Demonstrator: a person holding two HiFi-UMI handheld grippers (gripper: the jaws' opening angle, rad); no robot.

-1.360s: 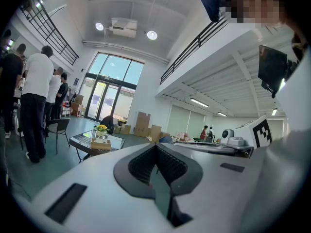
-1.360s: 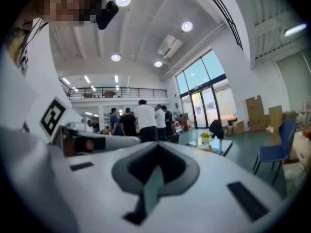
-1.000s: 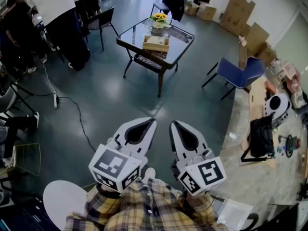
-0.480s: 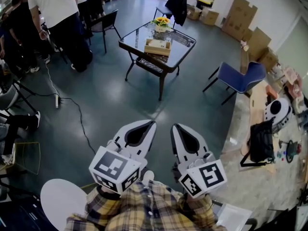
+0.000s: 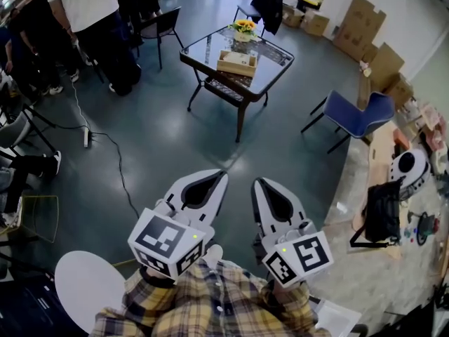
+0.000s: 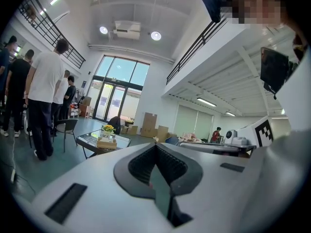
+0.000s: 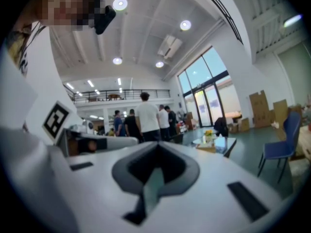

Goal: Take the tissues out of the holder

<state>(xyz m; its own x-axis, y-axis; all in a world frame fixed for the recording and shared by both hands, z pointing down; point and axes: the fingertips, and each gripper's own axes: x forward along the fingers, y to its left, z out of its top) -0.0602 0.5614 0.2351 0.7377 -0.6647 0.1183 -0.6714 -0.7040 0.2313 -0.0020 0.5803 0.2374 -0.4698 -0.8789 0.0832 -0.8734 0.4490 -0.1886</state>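
A wooden tissue holder stands on a dark glass table across the room, next to a pot of yellow flowers. Both grippers are held close to my chest, far from the table. My left gripper is shut with nothing in it, and so is my right gripper. In the left gripper view the shut left gripper points toward the distant tissue holder. In the right gripper view the shut right gripper has the glass table far off at the right.
Several people stand at the upper left near a black chair. A cable runs over the floor. A blue chair is at the right, cardboard boxes behind it. A black bag lies on a workbench; a white round stool is lower left.
The table, chairs and people have drifted slightly right and down in the head view. Both grippers stay shut in the same pose.
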